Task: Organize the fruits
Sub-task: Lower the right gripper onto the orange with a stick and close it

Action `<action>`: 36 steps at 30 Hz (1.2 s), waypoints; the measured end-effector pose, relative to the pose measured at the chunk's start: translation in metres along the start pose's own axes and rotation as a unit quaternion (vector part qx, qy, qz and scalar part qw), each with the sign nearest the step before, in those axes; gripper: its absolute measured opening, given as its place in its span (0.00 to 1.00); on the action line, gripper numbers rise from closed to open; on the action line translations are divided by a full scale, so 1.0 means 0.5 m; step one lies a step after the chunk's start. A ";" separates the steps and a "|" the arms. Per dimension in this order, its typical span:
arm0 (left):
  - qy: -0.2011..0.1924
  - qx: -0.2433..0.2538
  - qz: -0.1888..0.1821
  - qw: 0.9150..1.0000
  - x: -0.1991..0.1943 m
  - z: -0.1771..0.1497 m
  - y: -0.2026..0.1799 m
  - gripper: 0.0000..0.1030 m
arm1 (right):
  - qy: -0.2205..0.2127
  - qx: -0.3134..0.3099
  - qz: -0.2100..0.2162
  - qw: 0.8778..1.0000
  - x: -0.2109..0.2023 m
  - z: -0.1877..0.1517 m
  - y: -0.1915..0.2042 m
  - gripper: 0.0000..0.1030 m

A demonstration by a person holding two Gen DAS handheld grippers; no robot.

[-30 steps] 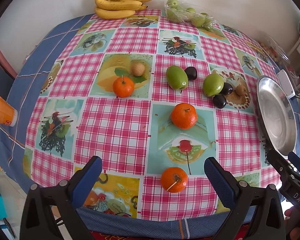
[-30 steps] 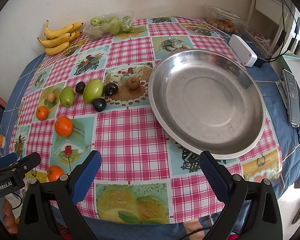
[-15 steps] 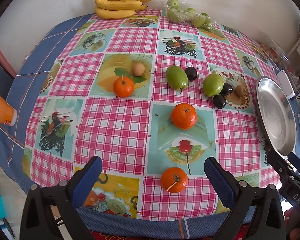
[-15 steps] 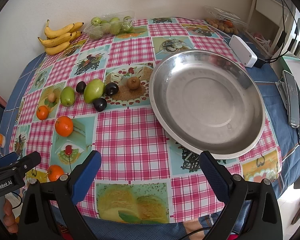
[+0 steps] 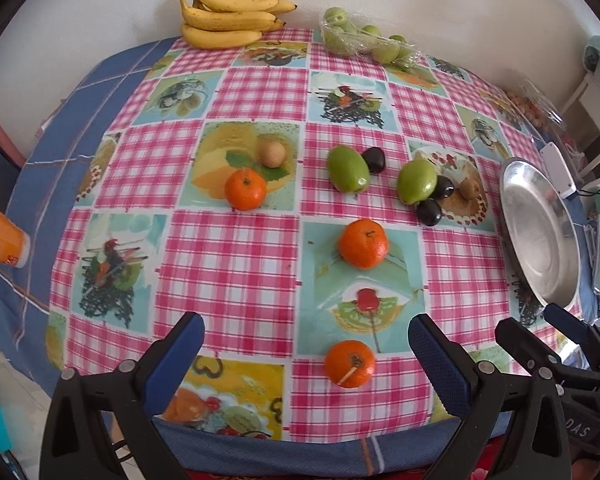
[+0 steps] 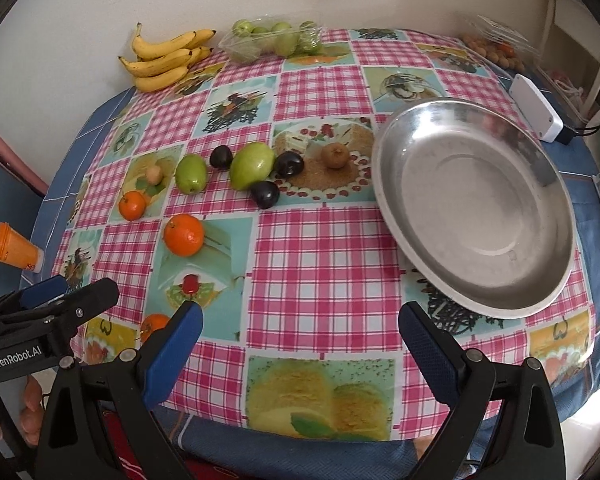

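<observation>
Loose fruit lies on the checked tablecloth: a near orange [image 5: 350,364], a middle orange [image 5: 363,243] [image 6: 183,234], a far orange [image 5: 245,189], two green fruits [image 5: 347,168] [image 5: 417,181], dark plums [image 5: 429,212] [image 6: 265,194] and a brown kiwi [image 6: 335,155]. A bare steel plate [image 6: 396,216] [image 5: 512,216] sits at the right. My left gripper [image 5: 306,356] is open, its fingers either side of the near orange, not touching. My right gripper [image 6: 298,344] is open and empty over the table's front edge.
Bananas [image 5: 228,20] and a bag of green fruit [image 5: 364,42] lie at the back by the wall. An orange cup [image 5: 0,236] stands at the left edge. A white box [image 6: 536,108] and cables lie right of the plate.
My right gripper has swung left, so the plate sits further right in its view. My left gripper has barely moved.
</observation>
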State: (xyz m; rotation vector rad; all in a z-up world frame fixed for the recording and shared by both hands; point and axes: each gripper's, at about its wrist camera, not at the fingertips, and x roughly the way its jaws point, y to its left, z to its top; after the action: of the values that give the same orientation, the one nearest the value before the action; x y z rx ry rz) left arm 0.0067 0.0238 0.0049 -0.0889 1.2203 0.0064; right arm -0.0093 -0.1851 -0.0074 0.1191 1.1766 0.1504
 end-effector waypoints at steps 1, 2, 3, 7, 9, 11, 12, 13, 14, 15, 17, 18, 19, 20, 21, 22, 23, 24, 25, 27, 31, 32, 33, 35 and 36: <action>0.002 0.000 0.007 1.000 0.000 0.003 0.007 1.00 | 0.002 -0.002 0.004 1.000 0.002 0.000 0.006 0.95; 0.006 -0.003 0.012 1.000 0.002 0.005 0.016 1.00 | 0.004 -0.004 0.008 1.000 0.004 0.000 0.012 0.95; 0.008 -0.006 0.014 1.000 0.003 0.007 0.025 1.00 | 0.005 -0.006 0.014 1.000 0.006 0.000 0.019 0.95; 0.019 -0.016 0.013 1.000 0.012 0.007 0.063 1.00 | 0.017 -0.017 0.041 0.999 0.022 0.001 0.051 0.95; 0.025 -0.022 0.014 0.999 0.018 0.006 0.079 1.00 | 0.024 -0.025 0.054 0.998 0.032 0.001 0.071 0.95; 0.028 -0.028 0.013 0.999 0.023 0.006 0.094 1.00 | 0.034 -0.036 0.061 0.997 0.044 0.001 0.092 0.95; 0.029 -0.031 0.013 0.999 0.025 0.006 0.101 1.00 | 0.038 -0.043 0.063 0.996 0.049 0.000 0.102 0.95; 0.031 -0.035 0.012 0.999 0.028 0.006 0.107 1.00 | 0.042 -0.050 0.065 0.996 0.054 -0.002 0.112 0.95; 0.033 -0.038 0.011 0.999 0.030 0.005 0.113 1.00 | 0.046 -0.057 0.066 0.995 0.059 -0.004 0.120 0.95; 0.036 -0.041 0.011 0.998 0.034 0.004 0.119 1.00 | 0.049 -0.062 0.067 0.995 0.063 -0.005 0.129 0.95; 0.041 -0.046 0.007 0.998 0.039 0.002 0.130 1.00 | 0.057 -0.071 0.079 0.993 0.070 -0.007 0.144 0.95; 0.044 -0.049 0.005 0.998 0.042 0.000 0.136 1.00 | 0.062 -0.076 0.086 0.991 0.075 -0.009 0.152 0.95; 0.047 -0.053 0.002 0.997 0.046 -0.001 0.141 1.00 | 0.064 -0.082 0.089 0.991 0.078 -0.011 0.160 0.95; 0.050 -0.056 0.001 0.997 0.049 -0.002 0.145 1.00 | 0.067 -0.089 0.089 0.990 0.081 -0.014 0.167 0.95; 0.052 -0.058 -0.001 0.997 0.052 -0.003 0.149 1.00 | 0.070 -0.097 0.088 0.989 0.085 -0.017 0.175 0.95; 0.054 -0.061 -0.004 0.997 0.054 -0.004 0.152 1.00 | 0.072 -0.103 0.087 0.988 0.089 -0.019 0.181 0.95; 0.056 -0.063 -0.007 0.996 0.056 -0.005 0.154 1.00 | 0.075 -0.107 0.087 0.988 0.093 -0.021 0.187 0.95; 0.059 -0.065 -0.008 0.996 0.059 -0.006 0.156 1.00 | 0.078 -0.111 0.088 0.987 0.097 -0.023 0.191 0.94; 0.060 -0.065 -0.009 0.996 0.061 -0.007 0.157 1.00 | 0.081 -0.114 0.089 0.986 0.100 -0.024 0.196 0.93; 0.063 -0.065 -0.007 0.996 0.065 -0.007 0.158 1.00 | 0.086 -0.121 0.089 0.985 0.109 -0.027 0.206 0.87; 0.066 -0.067 -0.010 0.995 0.072 -0.008 0.163 1.00 | 0.103 -0.132 0.086 0.982 0.128 -0.033 0.223 0.74; 0.067 -0.067 -0.011 0.995 0.074 -0.009 0.165 1.00 | 0.107 -0.134 0.081 0.982 0.133 -0.035 0.226 0.73; 0.067 -0.067 -0.012 0.995 0.076 -0.009 0.166 1.00 | 0.110 -0.135 0.078 0.982 0.136 -0.038 0.227 0.69; 0.068 -0.067 -0.012 0.995 0.080 -0.010 0.168 1.00 | 0.115 -0.136 0.077 0.981 0.144 -0.041 0.230 0.62; 0.068 -0.067 -0.013 0.995 0.081 -0.010 0.168 1.00 | 0.116 -0.137 0.075 0.981 0.147 -0.042 0.233 0.58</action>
State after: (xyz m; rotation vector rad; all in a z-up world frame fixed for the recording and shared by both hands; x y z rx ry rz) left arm 0.0113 0.1055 -0.0405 -0.2258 1.3538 0.0607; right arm -0.0075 -0.0571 -0.0624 -0.0541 1.3681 0.4683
